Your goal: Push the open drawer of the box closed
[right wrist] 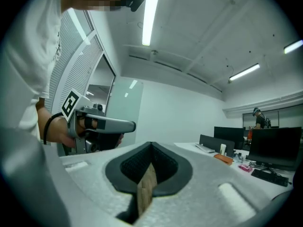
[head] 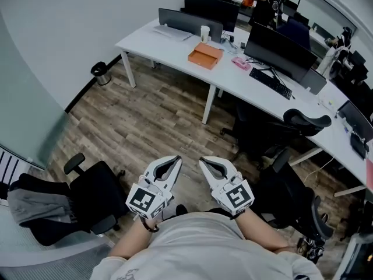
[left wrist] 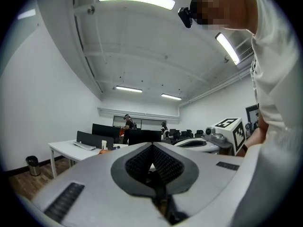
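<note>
Both grippers are held side by side close to my chest over the wooden floor, pointing level toward the desks. The left gripper (head: 175,160) has its jaws together with nothing between them, as the left gripper view (left wrist: 152,147) confirms. The right gripper (head: 203,161) is likewise shut and empty (right wrist: 151,146). An orange flat box (head: 205,55) lies on the long white desk (head: 165,42) far ahead, well beyond both grippers. It shows small in the right gripper view (right wrist: 223,158). Whether it has an open drawer cannot be told from here.
A black office chair (head: 92,202) with grey cloth stands at my left, and more chairs (head: 304,121) at my right. The desk carries monitors (head: 280,52), a keyboard (head: 270,81) and a pink item (head: 240,63). A small bin (head: 100,73) stands by the wall. A person (head: 265,2) stands far back.
</note>
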